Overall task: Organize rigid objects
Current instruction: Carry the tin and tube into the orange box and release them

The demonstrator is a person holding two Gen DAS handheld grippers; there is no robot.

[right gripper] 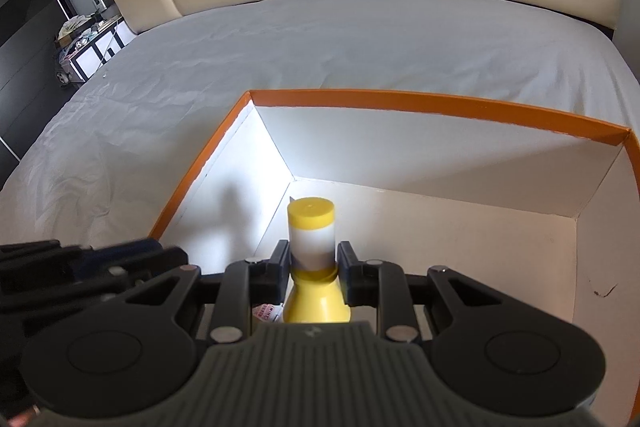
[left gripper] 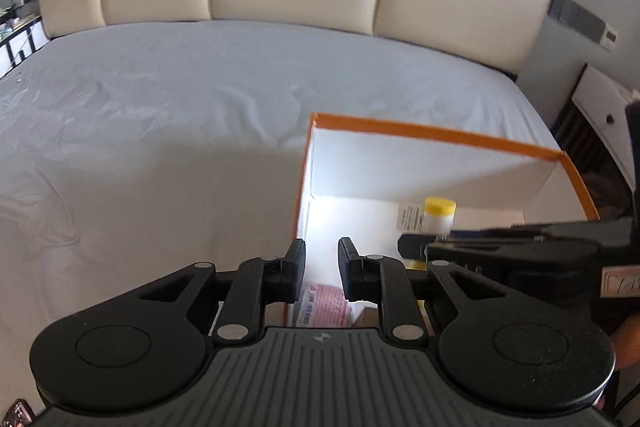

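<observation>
While the right tongs [right gripper: 313, 269] are clamping the neck of a yellow-capped bottle [right gripper: 311, 227], the bottle is hanging inside the orange-rimmed box [right gripper: 440, 105], which is sitting on the bed [right gripper: 280, 39] toward its near right corner. Pads are pressing on both sides of the bottle just under its white band. Long axis is running roughly along the line the tongs point, cap leading toward the box's far left inner corner, yellow body trailing back under the wrist.

Left tongs [left gripper: 321, 269] are hovering over the box's left wall, jaws narrow and easing apart, nothing between them. Below them, a pink printed packet [left gripper: 326, 307] is lying on the box floor near that wall. From this side the right tongs are crossing in from the right, with the bottle's cap showing just beyond them.

Judgement: the bottle is already within the box walls, so the coming move looks like lowering and letting go. The right hand owns it; the left is nearer the packet. Risk: the bottle tipping onto the packet if released tilted.
</observation>
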